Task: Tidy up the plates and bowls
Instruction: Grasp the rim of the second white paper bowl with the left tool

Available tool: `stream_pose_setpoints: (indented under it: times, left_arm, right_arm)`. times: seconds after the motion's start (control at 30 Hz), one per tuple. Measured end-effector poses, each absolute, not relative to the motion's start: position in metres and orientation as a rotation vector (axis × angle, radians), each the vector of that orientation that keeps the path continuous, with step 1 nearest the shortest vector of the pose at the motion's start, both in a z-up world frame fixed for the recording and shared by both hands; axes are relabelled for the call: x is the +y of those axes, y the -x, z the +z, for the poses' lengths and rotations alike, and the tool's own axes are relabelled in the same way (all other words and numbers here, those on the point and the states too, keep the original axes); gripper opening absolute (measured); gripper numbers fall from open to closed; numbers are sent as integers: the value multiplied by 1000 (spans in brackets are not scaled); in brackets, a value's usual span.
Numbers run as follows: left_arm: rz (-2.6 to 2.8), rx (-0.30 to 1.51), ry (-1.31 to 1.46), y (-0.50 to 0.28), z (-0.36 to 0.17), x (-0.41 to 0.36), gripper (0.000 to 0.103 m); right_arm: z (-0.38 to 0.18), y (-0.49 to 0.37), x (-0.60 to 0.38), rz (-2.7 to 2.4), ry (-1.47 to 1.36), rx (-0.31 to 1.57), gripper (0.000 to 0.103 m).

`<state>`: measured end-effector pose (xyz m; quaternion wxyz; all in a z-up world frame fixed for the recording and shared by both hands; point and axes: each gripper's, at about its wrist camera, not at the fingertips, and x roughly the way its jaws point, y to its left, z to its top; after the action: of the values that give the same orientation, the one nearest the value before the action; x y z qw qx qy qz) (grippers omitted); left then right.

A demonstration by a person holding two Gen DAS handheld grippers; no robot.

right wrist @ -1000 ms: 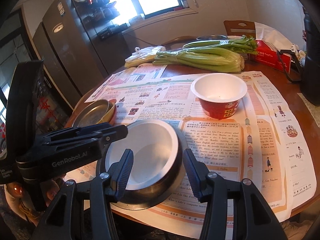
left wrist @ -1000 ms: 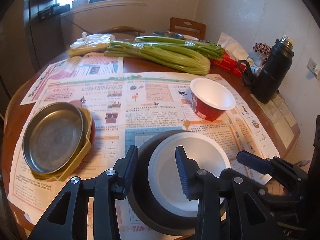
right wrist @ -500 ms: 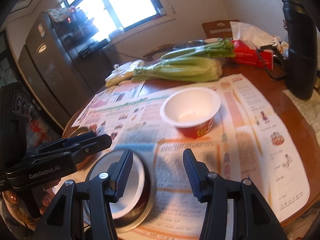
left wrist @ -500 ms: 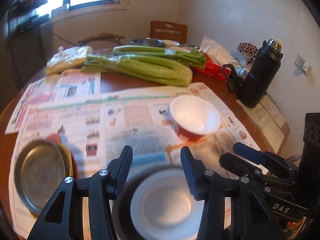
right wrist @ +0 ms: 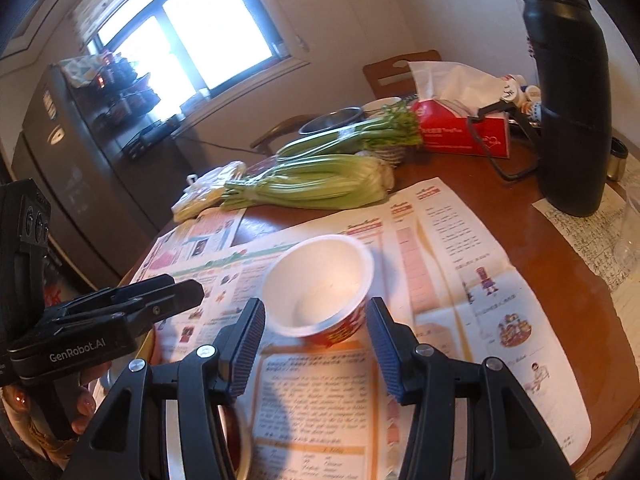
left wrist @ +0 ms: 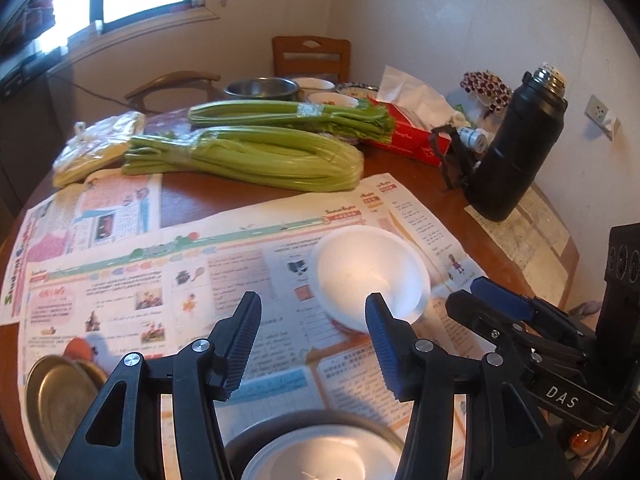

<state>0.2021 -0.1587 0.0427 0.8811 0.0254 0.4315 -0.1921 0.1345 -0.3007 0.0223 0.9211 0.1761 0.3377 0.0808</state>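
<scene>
A red paper bowl with a white inside (left wrist: 370,274) stands on the newspaper; it also shows in the right wrist view (right wrist: 320,290). My right gripper (right wrist: 316,348) is open and empty, just short of that bowl, its jaws wider than the bowl. My left gripper (left wrist: 312,344) is open and empty, above the newspaper. Below it a white bowl sits inside a dark metal bowl (left wrist: 320,452) at the near edge. A metal plate (left wrist: 60,396) stacked on a yellow dish lies at the near left.
Celery bunches (left wrist: 244,156), a plastic bag (left wrist: 96,144), a red tissue box (left wrist: 408,136) and a black flask (left wrist: 516,148) stand at the back of the round table (left wrist: 224,196). More bowls (left wrist: 262,88) and chairs are behind.
Both grippers have moved forward and right, away from the stacked white and dark bowls, toward the red paper bowl. The right gripper now faces that bowl closely. Both stay open.
</scene>
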Motion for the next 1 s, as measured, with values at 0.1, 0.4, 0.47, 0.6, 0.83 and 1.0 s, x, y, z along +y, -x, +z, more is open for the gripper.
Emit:
stream_pose_setpoints:
  times: [0.1,0.4,0.47,0.6,0.83,1.0]
  left_arm:
    - [-406,920,-64,-214,38,-166,56]
    - [-411,1011,-44,-249,14,-178,56]
    - [-412,1032,-38,-254,7,-180,56]
    - [-411,1068,-26,-263,-4,-183,56]
    - [-394,1102,-39,-273,-13,-188,56]
    - [-409,1133,-21,-275,-22,-188,49]
  right_arm:
    - [21,-140,-308,149,-369,695,53]
    - [11,-162,-322,133,-385,744,53]
    - [7,-168,-317,149,-367,768,53]
    - [1,-175,-305,179,-327,788,53]
    - [-10,-184,-282,214,-270,814,53]
    - [-14,-182,-265,231,-204,820,52]
